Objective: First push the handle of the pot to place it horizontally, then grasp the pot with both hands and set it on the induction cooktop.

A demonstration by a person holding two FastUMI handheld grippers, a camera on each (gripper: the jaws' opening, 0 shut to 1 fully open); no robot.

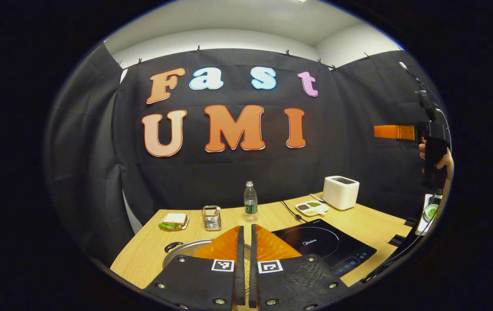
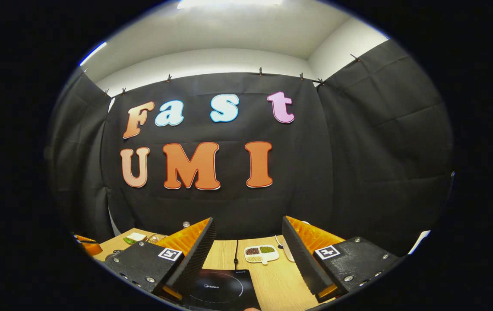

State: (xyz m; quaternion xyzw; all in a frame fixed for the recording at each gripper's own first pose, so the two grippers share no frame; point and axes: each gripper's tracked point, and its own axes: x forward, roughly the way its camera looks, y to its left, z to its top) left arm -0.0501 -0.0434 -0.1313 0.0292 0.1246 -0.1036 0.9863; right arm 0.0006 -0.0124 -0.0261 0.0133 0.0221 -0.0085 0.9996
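The tabletop (image 1: 151, 250) is light wood, running back to the black booth wall. The induction cooktop (image 1: 324, 246) lies flat toward its right side, its cable trailing to the far edge. My left gripper (image 1: 246, 259) hangs over the near left part, jaws together with only a thin slit between them, gripping nothing. The pot (image 1: 186, 249) sits directly below them at the near edge, left of the cooktop; one loop handle shows on its left. My right gripper (image 2: 246, 255) hovers above the cooktop's near edge, jaws wide apart, empty. Along the far edge: toaster (image 1: 340, 192), sandwich plate (image 1: 173, 221), divided dish (image 1: 311, 207), wire rack (image 1: 211, 217), water bottle (image 1: 250, 201).
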